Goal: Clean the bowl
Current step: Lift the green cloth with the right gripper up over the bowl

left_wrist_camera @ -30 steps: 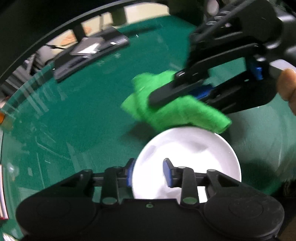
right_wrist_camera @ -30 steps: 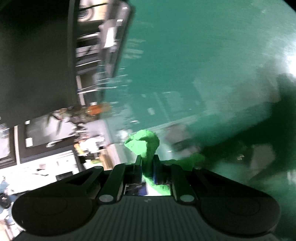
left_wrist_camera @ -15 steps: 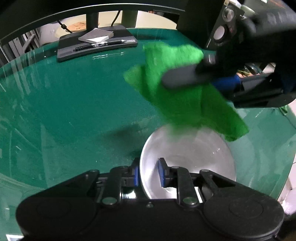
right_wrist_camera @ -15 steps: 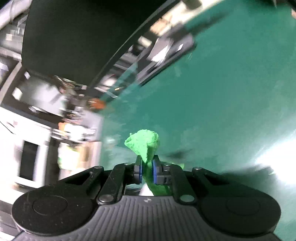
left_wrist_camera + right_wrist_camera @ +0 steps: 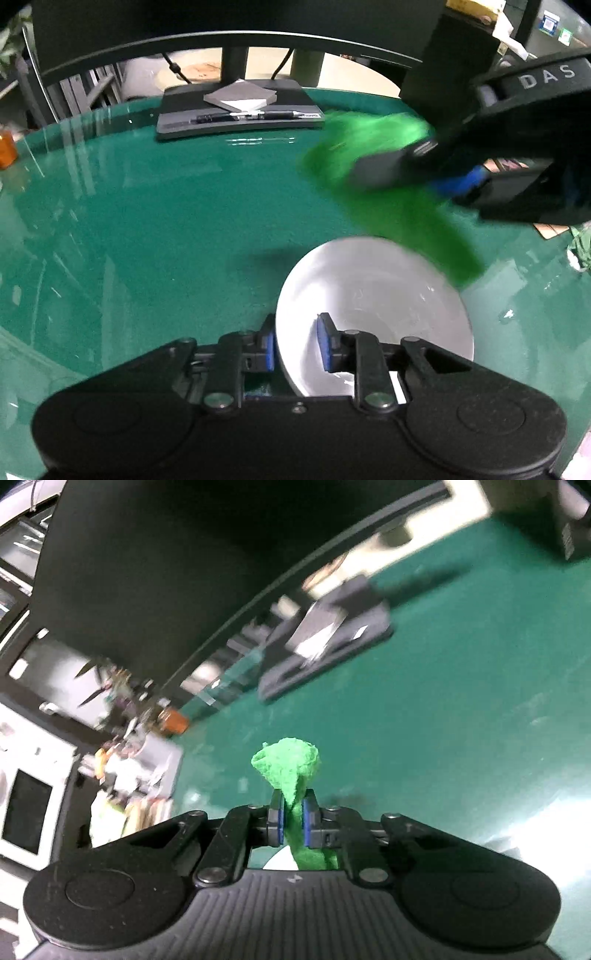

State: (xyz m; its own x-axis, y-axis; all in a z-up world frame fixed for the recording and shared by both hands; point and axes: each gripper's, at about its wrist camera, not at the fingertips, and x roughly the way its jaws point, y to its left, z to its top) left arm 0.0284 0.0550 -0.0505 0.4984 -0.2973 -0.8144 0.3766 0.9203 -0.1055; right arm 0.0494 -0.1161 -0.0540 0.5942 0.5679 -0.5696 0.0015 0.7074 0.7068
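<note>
A white bowl (image 5: 388,295) sits on the green table (image 5: 147,229), low in the left wrist view. My left gripper (image 5: 295,347) straddles its near rim, one blue pad outside and one inside against the wall. Its jaws are opening slightly with the rim still between them. A bright green cloth (image 5: 373,140) hangs blurred above the bowl's far right edge, clear of the bowl. My right gripper (image 5: 373,173) is shut on that cloth. In the right wrist view the cloth (image 5: 291,764) bunches out between that gripper's (image 5: 293,821) pads, and a white sliver of bowl (image 5: 280,862) shows below.
A dark monitor stand base (image 5: 240,114) carrying a grey pad and pens stands at the table's far edge under a wide monitor (image 5: 229,22). An orange item (image 5: 5,151) sits at the far left edge. Cluttered shelves (image 5: 122,768) lie beyond the table.
The right gripper has lifted the cloth off the bowl's far rim and carried it up and to the right while rolling. The left gripper's jaws have narrowed around the bowl's near rim.
</note>
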